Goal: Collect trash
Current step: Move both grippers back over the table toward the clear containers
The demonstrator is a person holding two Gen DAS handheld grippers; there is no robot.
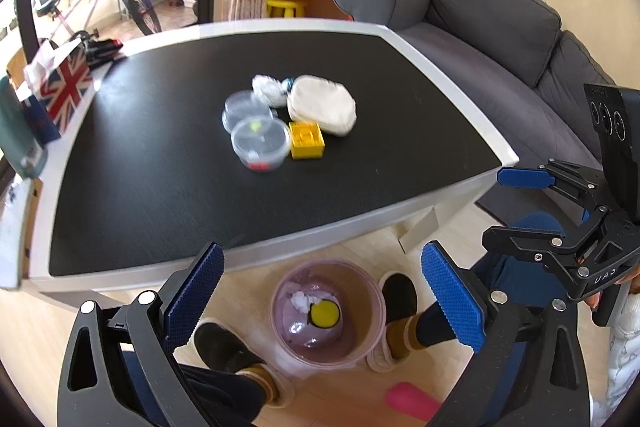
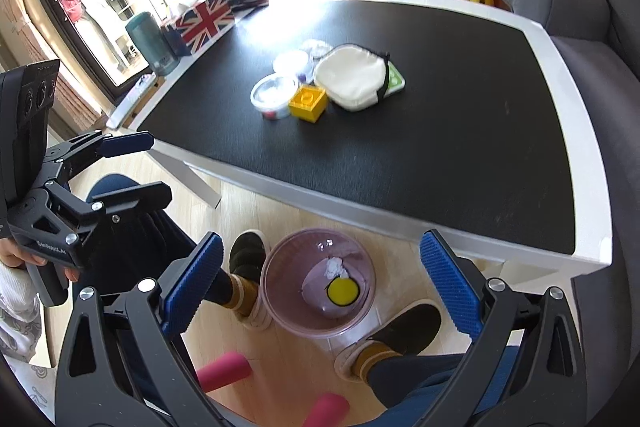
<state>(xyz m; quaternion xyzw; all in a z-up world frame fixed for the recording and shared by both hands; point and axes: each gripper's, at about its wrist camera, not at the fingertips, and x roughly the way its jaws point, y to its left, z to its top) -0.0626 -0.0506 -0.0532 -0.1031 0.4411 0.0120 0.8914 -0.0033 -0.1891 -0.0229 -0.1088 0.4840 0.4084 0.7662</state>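
Fingers (image 1: 192, 291) of the left gripper (image 1: 324, 303) and right gripper (image 2: 320, 287) are spread and empty above the trash bin (image 1: 362, 355) kept between the person's feet, while crumpled tissue (image 1: 270, 89) waits well apart on the tabletop (image 1: 160, 187).

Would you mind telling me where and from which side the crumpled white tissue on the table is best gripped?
Probably from above, pinching the top of the crumpled white tissue. It sits hemmed in between the clear lidded tub and the white pouch, so side approaches look blocked. Its soft, bunched shape should squash between the fingers. The left gripper is open and empty, hanging over the bin.
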